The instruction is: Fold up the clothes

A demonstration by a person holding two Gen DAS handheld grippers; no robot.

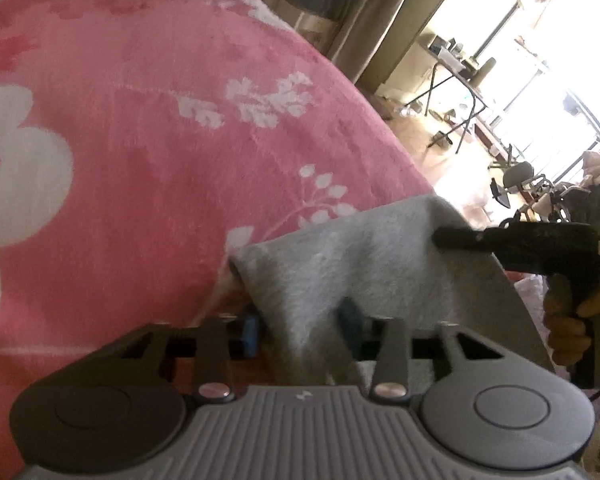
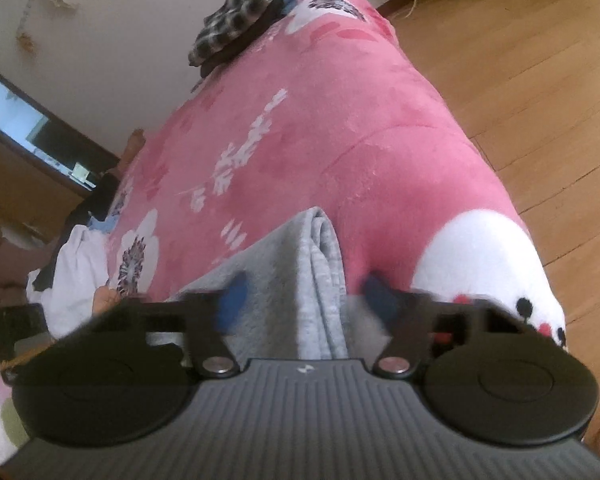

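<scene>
The left gripper (image 1: 304, 320) and the right gripper (image 2: 302, 298) each have the grey garment (image 1: 352, 264) between narrowed blue pads, though whether the pads press it I cannot tell. The garment lies at the near edge of the pink flowered blanket (image 1: 140, 128), its long axis running from one gripper to the other, both equally near. Checked clothes (image 2: 236, 24) sit well apart at the far end.
</scene>
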